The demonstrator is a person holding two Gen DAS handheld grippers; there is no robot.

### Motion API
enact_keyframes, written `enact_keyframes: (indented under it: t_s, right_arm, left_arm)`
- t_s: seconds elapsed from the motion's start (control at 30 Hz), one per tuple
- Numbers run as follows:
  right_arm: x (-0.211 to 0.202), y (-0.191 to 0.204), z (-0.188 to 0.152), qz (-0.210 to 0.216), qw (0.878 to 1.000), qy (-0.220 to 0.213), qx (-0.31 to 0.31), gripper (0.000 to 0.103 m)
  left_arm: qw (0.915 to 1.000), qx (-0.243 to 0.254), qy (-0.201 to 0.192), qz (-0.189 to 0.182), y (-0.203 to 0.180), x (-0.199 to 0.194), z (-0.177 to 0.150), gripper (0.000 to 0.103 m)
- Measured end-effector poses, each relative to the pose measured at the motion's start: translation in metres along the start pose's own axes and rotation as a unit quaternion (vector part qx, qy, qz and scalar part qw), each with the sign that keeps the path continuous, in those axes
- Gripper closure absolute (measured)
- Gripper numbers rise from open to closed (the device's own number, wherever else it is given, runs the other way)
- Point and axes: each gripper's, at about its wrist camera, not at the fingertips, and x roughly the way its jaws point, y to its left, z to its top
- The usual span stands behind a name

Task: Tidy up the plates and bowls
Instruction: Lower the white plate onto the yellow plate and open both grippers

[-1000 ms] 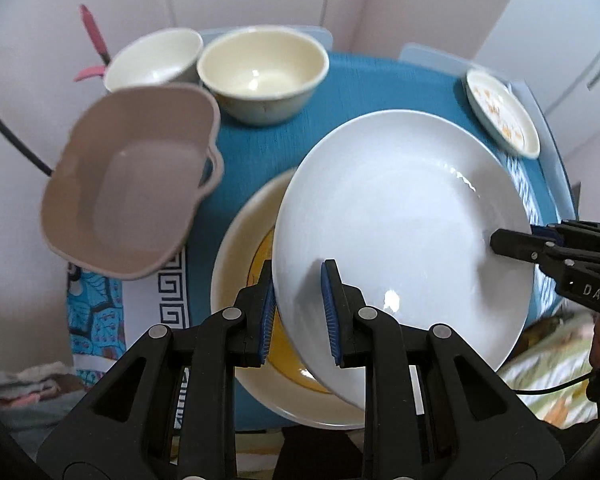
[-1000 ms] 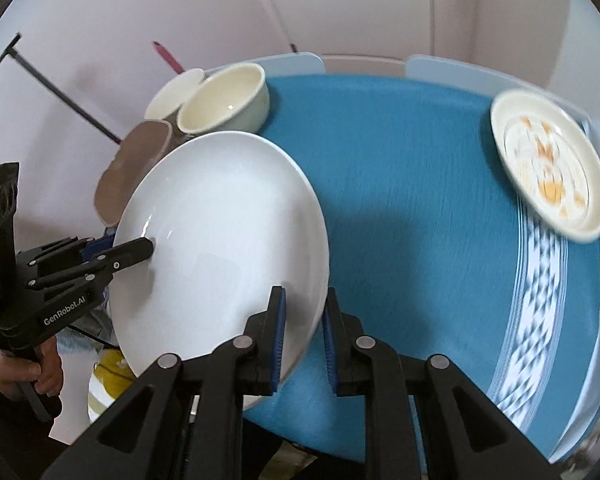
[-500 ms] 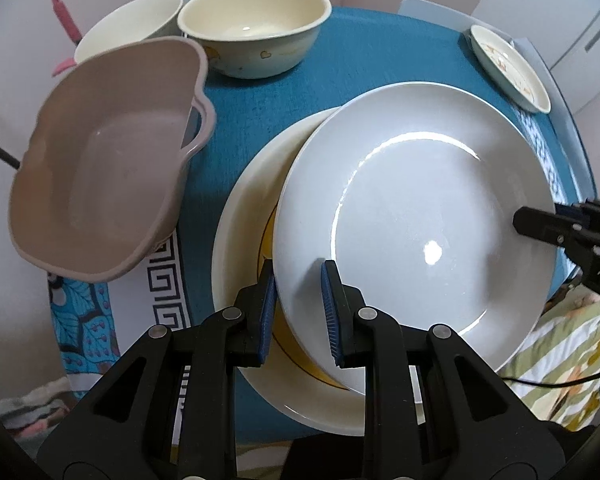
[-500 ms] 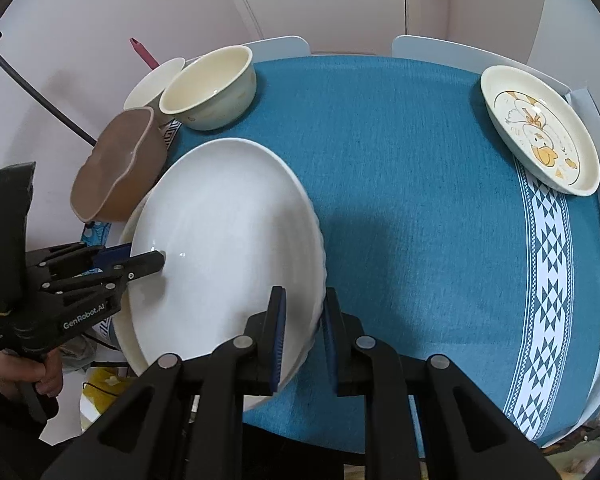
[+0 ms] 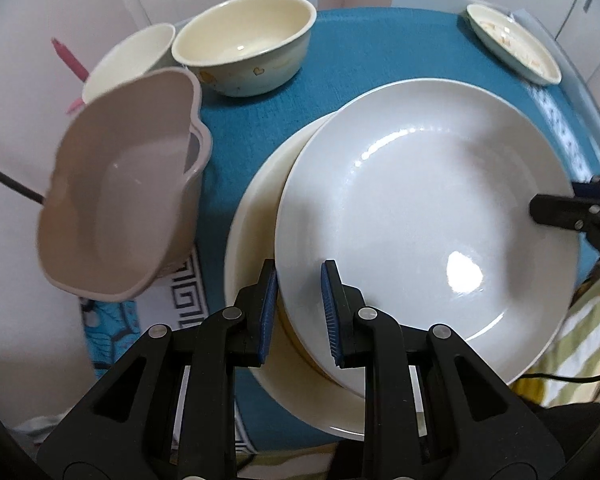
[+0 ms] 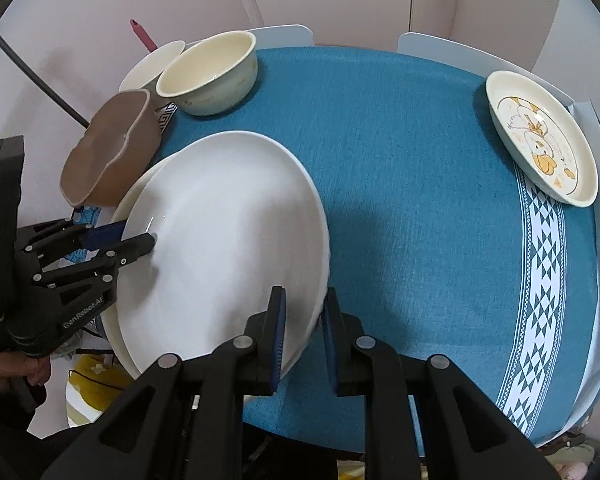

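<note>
left gripper clamps white plate rim | right gripper clamps opposite rim | plate over cream plate

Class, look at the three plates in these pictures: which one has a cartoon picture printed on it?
The small cream plate alone at the table's far right edge. It shows a yellow cartoon figure; the large white plate, gripped at both rims, is plain, and the cream plate under it is mostly hidden.
</note>
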Motion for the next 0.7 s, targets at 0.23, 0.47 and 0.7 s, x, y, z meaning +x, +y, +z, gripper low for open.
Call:
enact_keyframes:
  t_s: [0.23,0.47,0.7]
  right_arm:
    - [0.007,0.008,0.001,-0.013,1.0,0.008,-0.022,0.087]
    - [0.009,0.013,0.002,-0.028,0.999,0.014,-0.04,0.087]
    - [0.01,0.016,0.0,-0.031,0.998,0.014,-0.046,0.087]
  left_arm:
    - [0.9984,0.032,-0.011,0.045,-0.008,-0.002,-0.002,0.084]
    - [0.9983,0.026,-0.013,0.05,-0.01,-0.003,-0.004,0.084]
    - [0.9982,0.021,-0.014,0.054,-0.008,-0.007,-0.007,0.084]
